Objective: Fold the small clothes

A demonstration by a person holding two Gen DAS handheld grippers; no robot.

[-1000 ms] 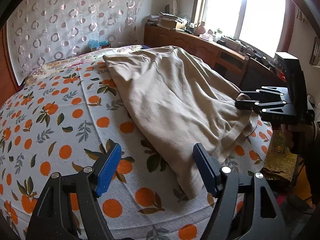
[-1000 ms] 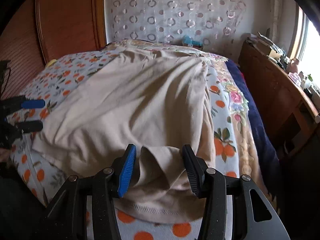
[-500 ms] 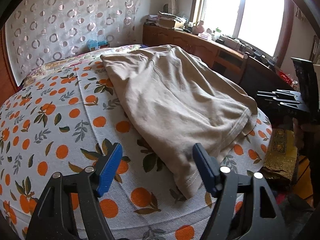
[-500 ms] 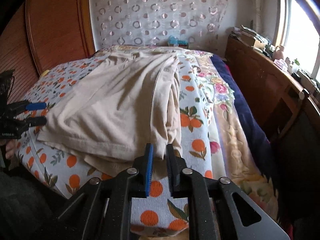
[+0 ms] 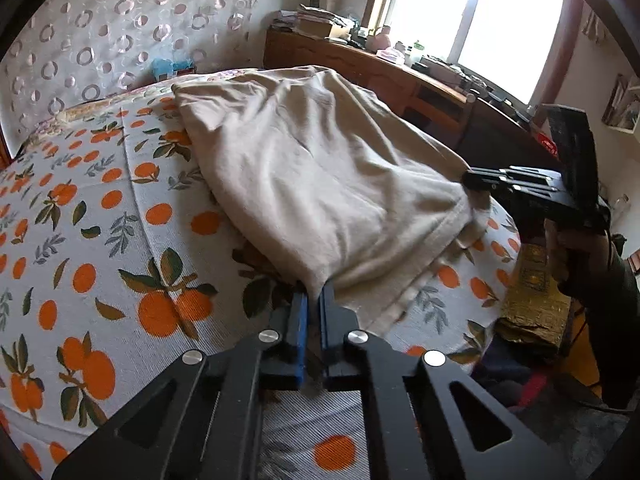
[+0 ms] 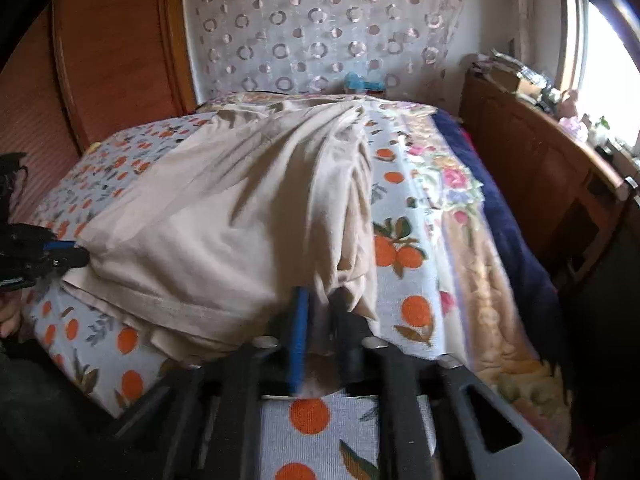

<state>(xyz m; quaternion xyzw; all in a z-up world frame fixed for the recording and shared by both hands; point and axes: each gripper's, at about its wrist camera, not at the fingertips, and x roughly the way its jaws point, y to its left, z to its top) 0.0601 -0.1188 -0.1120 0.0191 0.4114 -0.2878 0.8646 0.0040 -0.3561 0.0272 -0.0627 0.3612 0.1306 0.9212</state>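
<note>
1. Garment: a beige garment (image 5: pixel 320 168) lies on the bed (image 5: pixel 100 216), spread from the near edge toward the far patterned curtain (image 5: pixel 100 40), over the orange-print bedspread.
2. Its near hem runs along the bed's near edge; both near corners are pinched and the cloth between them is drawn into long creases fanning toward the far end.
3. The left gripper (image 5: pixel 313 300) has its jaws clenched on the garment's near left corner, blue pads pressed together with a point of cloth between them. They have just been closing.
4. The right gripper (image 6: pixel 320 312) has its jaws clenched on the near right corner, a bunched fold of beige fabric caught between the pads. They too have just been closing.
5. In the left wrist view the right gripper (image 5: pixel 476 182) shows at the right, its fingertips touching the garment's corner, with a hand (image 5: pixel 568 256) on its handle.
6. Open room: bare bedspread lies wide to the left of the garment and in a narrower strip to its right.
7. To the right of the bed stands a wooden cabinet (image 6: pixel 540 160) with clutter on top, below a bright window (image 5: pixel 480 12); a wooden panel (image 6: pixel 112 48) stands at the far left.
</note>
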